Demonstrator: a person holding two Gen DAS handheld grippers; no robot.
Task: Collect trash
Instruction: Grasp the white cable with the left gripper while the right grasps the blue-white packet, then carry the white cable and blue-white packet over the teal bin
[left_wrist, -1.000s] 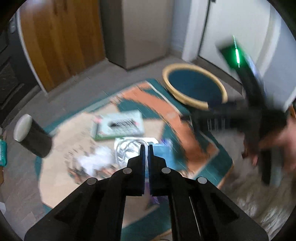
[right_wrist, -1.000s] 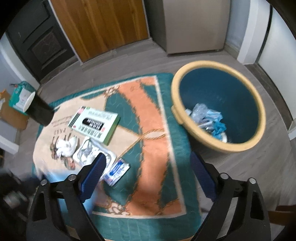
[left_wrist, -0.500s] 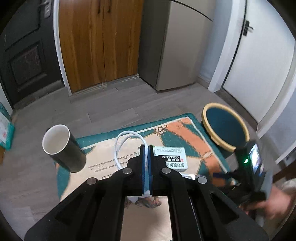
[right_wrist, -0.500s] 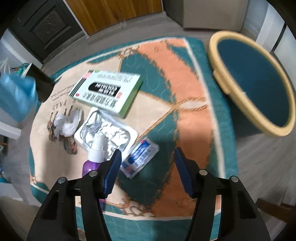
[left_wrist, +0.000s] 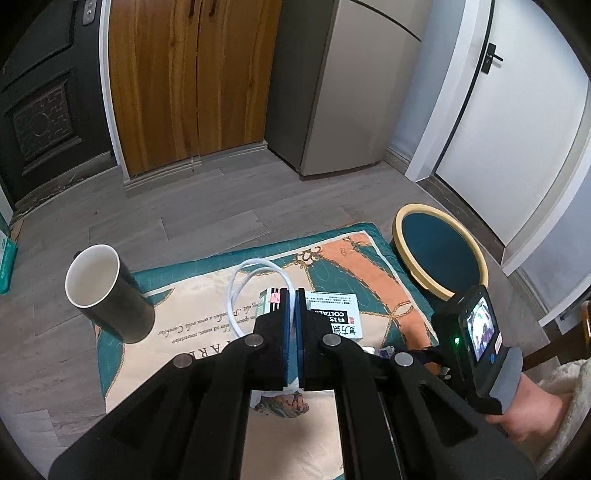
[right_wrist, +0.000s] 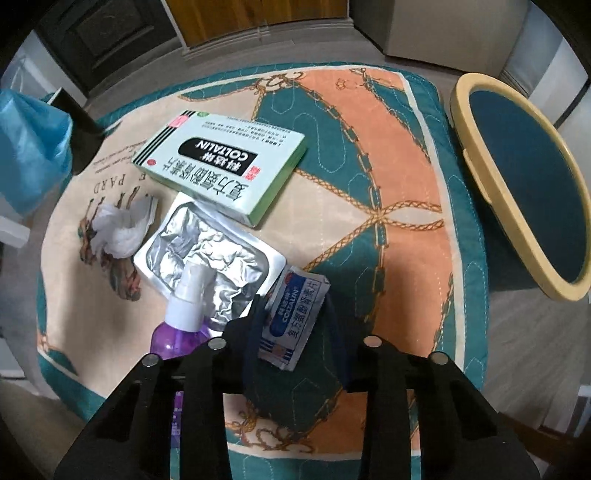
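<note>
My right gripper (right_wrist: 293, 310) points down at the patterned mat (right_wrist: 388, 166). Its jaws are closing, with a small blue-and-white sachet (right_wrist: 295, 321) lying between the fingers. The pads sit at the sachet's edges and do not clearly press it. My left gripper (left_wrist: 293, 299) is shut on a blue face mask (right_wrist: 29, 147), whose white ear loop (left_wrist: 255, 269) sticks out past the tips. A teal bin with a yellow rim (right_wrist: 524, 166) stands on the floor right of the mat; its inside is hidden from here.
On the mat lie a green-and-white medicine box (right_wrist: 221, 162), a crumpled tissue (right_wrist: 122, 229), a foil blister tray (right_wrist: 207, 258) and a purple spray bottle (right_wrist: 181, 325). A black cup (left_wrist: 107, 291) stands at the mat's left corner. A hand (left_wrist: 524, 413) holds the right gripper's handle.
The right gripper came down toward the mat and its jaws narrowed around the sachet. The left gripper lifted away with the mask, then held still.
</note>
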